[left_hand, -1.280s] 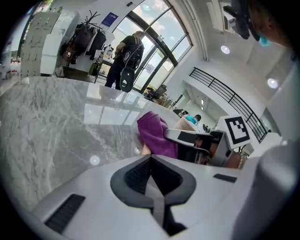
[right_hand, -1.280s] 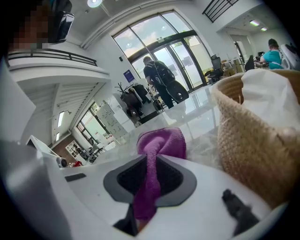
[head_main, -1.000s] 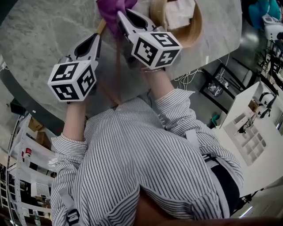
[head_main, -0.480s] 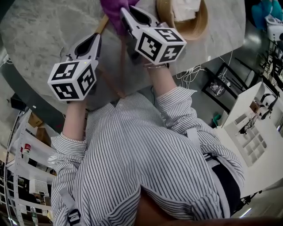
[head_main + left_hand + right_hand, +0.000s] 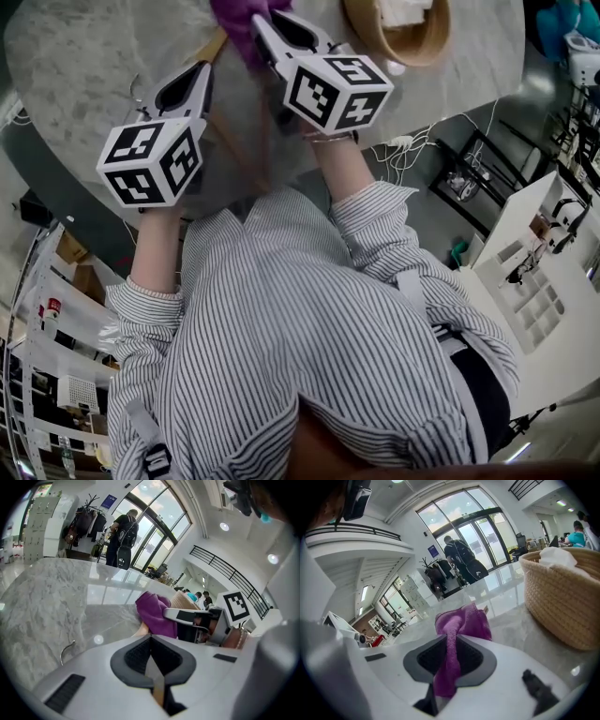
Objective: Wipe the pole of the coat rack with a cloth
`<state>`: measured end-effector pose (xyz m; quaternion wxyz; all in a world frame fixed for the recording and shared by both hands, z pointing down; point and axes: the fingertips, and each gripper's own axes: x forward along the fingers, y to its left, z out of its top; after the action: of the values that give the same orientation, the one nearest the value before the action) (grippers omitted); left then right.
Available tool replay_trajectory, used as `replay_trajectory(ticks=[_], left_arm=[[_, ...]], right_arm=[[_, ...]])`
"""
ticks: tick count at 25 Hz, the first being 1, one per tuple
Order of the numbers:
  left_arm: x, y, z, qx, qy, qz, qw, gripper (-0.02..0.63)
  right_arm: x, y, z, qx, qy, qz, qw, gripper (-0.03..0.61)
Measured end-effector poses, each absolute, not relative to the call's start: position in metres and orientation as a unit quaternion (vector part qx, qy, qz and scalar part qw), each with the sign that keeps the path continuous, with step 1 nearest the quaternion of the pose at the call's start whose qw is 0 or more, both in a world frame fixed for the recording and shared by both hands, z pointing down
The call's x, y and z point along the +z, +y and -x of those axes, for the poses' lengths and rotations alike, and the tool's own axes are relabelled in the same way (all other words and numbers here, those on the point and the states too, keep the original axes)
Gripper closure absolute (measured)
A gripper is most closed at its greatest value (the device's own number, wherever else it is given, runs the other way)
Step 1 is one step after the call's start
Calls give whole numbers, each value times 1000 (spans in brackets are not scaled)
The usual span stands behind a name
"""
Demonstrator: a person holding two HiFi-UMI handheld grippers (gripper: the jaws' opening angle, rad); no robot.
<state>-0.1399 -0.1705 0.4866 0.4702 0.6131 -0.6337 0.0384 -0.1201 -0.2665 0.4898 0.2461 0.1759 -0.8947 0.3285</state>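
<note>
Left gripper (image 5: 152,667): we have its jaws pressed onto a thin tan strip, which we take to be the wooden pole (image 5: 217,49) of the rack.
Right gripper (image 5: 447,663): its jaws pinch a fold of the purple cloth (image 5: 461,620), and the rest bunches ahead of the tips.
Where the pole is: it lies slanted over the marble table (image 5: 84,56), running under both grippers.
Cloth against pole: probably touching it just past the left tips, but the head view cuts this off, so we cannot tell whether it wraps round.
Step in hand: wiping along the pole.
Doing it well: we hold the left grip steady, keep the cloth pressed to the wood, and stroke lengthwise.
Watch for: the woven basket (image 5: 562,597) sitting near the right side.
</note>
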Motion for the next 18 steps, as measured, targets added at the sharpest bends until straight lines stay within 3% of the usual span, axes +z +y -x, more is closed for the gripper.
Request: replay_trajectory(ticks=[18], left_arm=[[485,-117,140,29,-636,-613,467,604]], right_arm=[[490,-192,122,335,-894,-157,255,517]])
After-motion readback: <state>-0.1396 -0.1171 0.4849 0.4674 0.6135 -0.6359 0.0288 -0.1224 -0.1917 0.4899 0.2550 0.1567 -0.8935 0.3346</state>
